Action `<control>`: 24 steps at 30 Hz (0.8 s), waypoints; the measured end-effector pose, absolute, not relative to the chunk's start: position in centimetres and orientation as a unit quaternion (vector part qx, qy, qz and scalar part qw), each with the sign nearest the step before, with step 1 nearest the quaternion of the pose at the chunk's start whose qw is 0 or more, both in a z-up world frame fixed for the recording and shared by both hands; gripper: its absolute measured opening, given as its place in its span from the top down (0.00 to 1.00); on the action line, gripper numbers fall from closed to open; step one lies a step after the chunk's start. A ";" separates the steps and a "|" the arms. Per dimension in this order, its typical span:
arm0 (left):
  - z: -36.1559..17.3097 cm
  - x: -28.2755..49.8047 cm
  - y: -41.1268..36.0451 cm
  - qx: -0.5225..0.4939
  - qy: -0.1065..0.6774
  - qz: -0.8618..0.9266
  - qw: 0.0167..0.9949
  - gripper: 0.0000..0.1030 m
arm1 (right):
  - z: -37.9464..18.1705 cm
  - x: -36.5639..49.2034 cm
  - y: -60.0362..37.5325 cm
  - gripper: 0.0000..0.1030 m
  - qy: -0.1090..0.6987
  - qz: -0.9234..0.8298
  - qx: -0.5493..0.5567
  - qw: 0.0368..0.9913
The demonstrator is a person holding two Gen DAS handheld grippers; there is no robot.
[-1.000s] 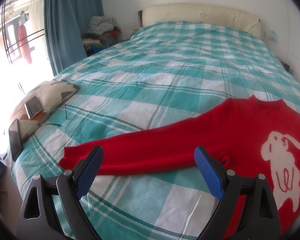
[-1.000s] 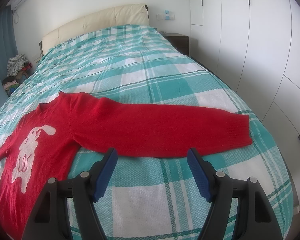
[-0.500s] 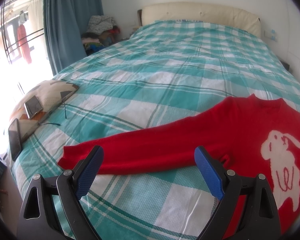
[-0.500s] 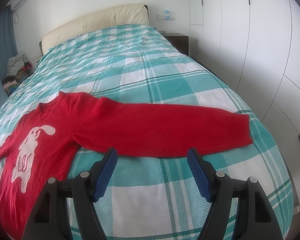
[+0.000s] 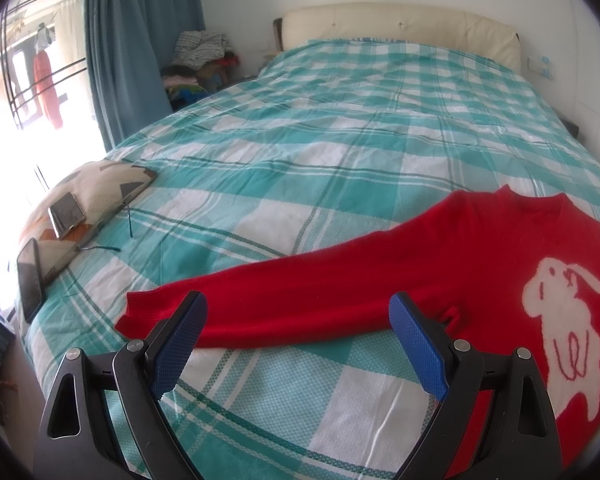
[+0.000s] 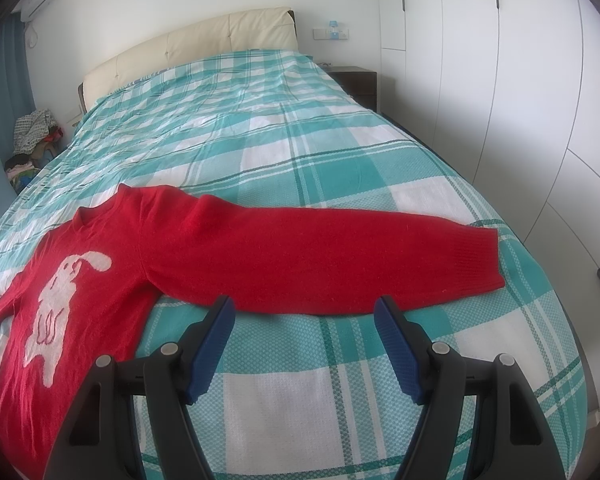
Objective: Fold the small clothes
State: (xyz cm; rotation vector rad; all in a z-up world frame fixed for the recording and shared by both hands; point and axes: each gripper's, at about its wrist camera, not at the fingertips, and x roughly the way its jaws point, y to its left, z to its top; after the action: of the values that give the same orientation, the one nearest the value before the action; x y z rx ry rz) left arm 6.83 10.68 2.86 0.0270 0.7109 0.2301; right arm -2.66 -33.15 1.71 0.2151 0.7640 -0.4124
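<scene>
A small red sweater (image 5: pixel 440 256) with a white rabbit on its chest lies flat, front up, on the bed, both sleeves spread sideways. In the left wrist view its sleeve (image 5: pixel 284 300) runs out to the left, and my left gripper (image 5: pixel 298 312) hovers open just before it, nothing between the blue pads. In the right wrist view the sweater (image 6: pixel 112 256) fills the left side and its other sleeve (image 6: pixel 340 260) stretches right to a ribbed cuff. My right gripper (image 6: pixel 304 316) is open just short of that sleeve's near edge, holding nothing.
The bed (image 5: pixel 340 152) wears a teal and white checked cover. A patterned cushion (image 5: pixel 96 188) with two phones (image 5: pixel 66 214) sits at its left edge by a blue curtain (image 5: pixel 136 40). White wardrobe doors (image 6: pixel 520 100) stand close along the right side, and a clothes pile (image 6: pixel 34 128) lies beyond.
</scene>
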 end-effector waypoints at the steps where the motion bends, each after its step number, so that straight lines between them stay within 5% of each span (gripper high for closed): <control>1: 2.9 6.8 10.7 0.013 0.347 0.112 0.931 0.10 | 1.7 -2.7 -33.2 0.30 0.370 -0.200 0.103 0.902; 24: 2.9 6.9 10.6 0.014 0.348 0.112 0.931 0.10 | 1.8 -2.7 -33.3 0.30 0.371 -0.200 0.106 0.901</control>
State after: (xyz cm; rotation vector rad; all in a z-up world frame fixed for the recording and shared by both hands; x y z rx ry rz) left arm 6.90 10.56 2.87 0.0296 0.7127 0.2298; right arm -2.67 -33.30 1.79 0.2197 0.7682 -0.4133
